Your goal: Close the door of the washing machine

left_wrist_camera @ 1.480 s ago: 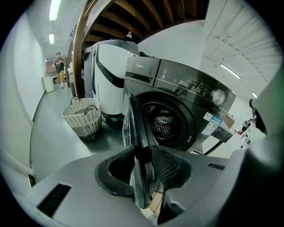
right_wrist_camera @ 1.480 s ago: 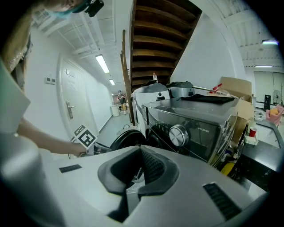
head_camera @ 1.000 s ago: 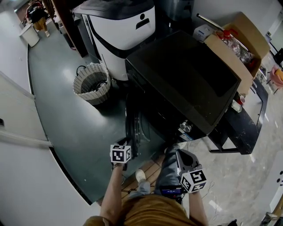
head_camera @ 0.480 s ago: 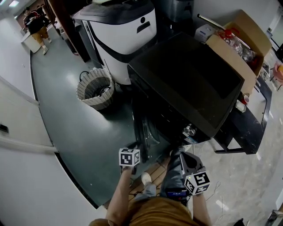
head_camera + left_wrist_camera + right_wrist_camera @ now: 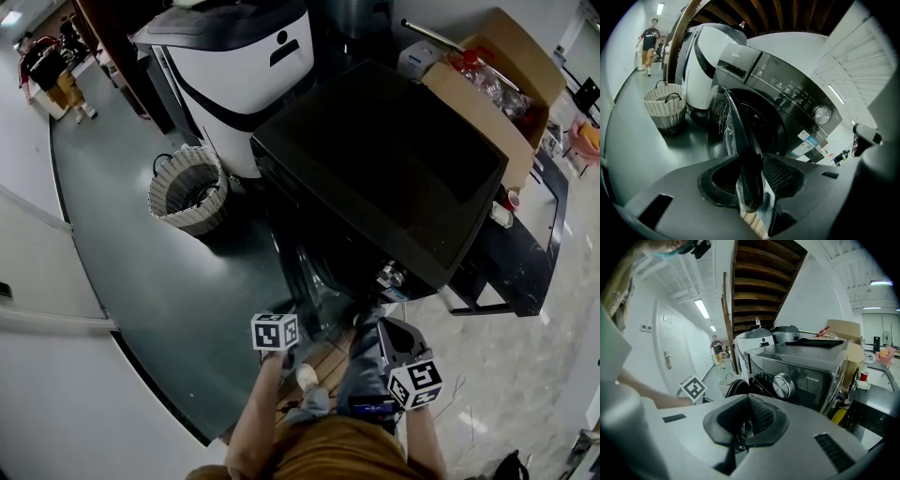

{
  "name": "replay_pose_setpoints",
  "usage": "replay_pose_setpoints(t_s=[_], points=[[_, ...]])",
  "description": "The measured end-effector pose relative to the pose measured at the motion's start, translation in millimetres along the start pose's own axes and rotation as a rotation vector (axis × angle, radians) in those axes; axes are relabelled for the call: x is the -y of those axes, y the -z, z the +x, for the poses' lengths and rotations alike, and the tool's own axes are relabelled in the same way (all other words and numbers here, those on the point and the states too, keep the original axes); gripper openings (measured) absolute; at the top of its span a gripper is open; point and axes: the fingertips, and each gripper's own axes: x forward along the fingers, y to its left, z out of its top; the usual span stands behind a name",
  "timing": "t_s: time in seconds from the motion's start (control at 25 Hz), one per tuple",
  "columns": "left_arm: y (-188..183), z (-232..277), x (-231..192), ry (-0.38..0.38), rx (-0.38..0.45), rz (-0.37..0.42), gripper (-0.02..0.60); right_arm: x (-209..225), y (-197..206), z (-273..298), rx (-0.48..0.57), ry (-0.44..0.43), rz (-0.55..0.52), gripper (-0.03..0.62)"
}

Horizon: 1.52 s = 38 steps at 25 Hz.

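— Why straddle the door point(image 5: 739, 126) rim, left gripper point(image 5: 752, 177) just opening wider, not pinching?
— Likely to push it, ajar at twelve o'clock, into the washing machine point(image 5: 787, 93); right gripper point(image 5: 746, 420) pressed together, idle

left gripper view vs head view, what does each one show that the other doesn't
Only the left gripper view: the door's edge between the left gripper's jaws, which have just been opening, and the control panel's face. Only the head view: the cardboard box and the left marker cube. Both: the washing machine and the wicker basket.
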Motion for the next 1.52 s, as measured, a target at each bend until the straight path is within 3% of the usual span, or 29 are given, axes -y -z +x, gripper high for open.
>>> replay_pose_setpoints(t_s=[0.48, 0.84, 1.52], points=[[-14, 30, 34, 0.072, 0.023, -0.054, 0.179, 32, -2, -14, -0.007, 0.057, 0.011, 0.012], [-25, 48, 56, 0.132, 0.001, -0.050, 0.175, 46, -2, -23, -0.007, 0.091, 0.021, 0.012], [-40, 72, 77, 0.157, 0.008, -0.070, 0.175, 83, 3, -50, -0.008, 0.171, 0.049, 0.012]])
